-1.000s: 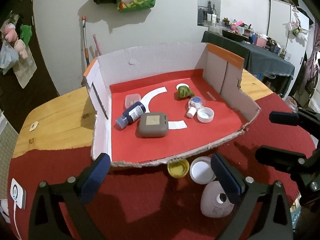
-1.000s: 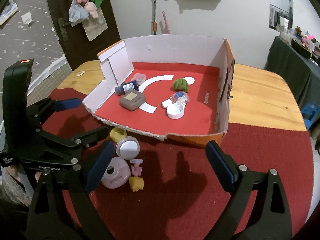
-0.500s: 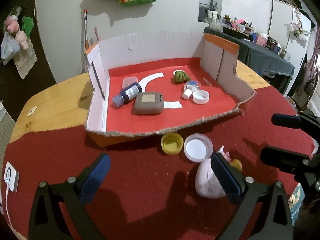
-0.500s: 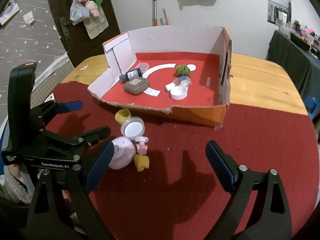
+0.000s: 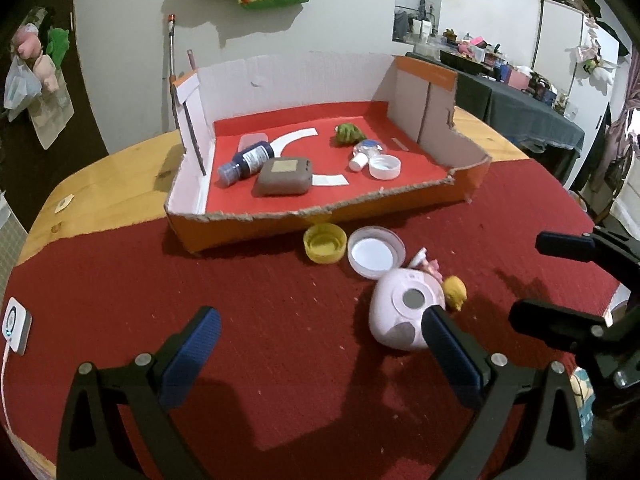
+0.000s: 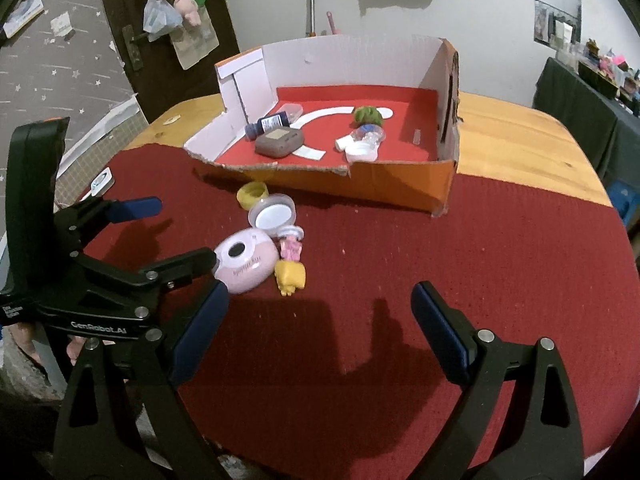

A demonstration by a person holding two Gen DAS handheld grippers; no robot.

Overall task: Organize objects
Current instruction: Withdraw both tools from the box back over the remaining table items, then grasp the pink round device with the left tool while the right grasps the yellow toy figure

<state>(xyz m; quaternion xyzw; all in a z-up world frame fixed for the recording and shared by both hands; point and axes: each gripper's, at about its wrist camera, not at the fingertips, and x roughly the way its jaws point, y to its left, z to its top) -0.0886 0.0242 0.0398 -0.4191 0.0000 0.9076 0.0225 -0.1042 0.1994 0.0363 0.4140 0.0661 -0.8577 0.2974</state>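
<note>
Currently both claws stand wide w/ nothing between the pads: left gripper (image 5: 318, 354), right gripper (image 6: 320, 320). Neither touches an item.

Loose items lie on the red cloth (image 5: 248, 304), near side of the cardboard box (image 6: 400, 186): yellow cap (image 5: 325, 243), white lid (image 5: 375, 257), pink round case (image 5: 406, 312), small pink figure (image 6: 291, 246), yellow toy (image 6: 291, 277). Box already holds a blue bottle (image 5: 248, 162), a grey case (image 5: 284, 176) etc.

Likely step: approach for pick.
1. Pink round case sits just beside the left gripper's right pad; centre the jaws on it before closing.
2. Case looks smooth, domed; grip at widest part, else it may slip.
3. Yellow toy touches the case; avoid dragging it.
4. Clear the torn near wall of the box on transfer.
</note>
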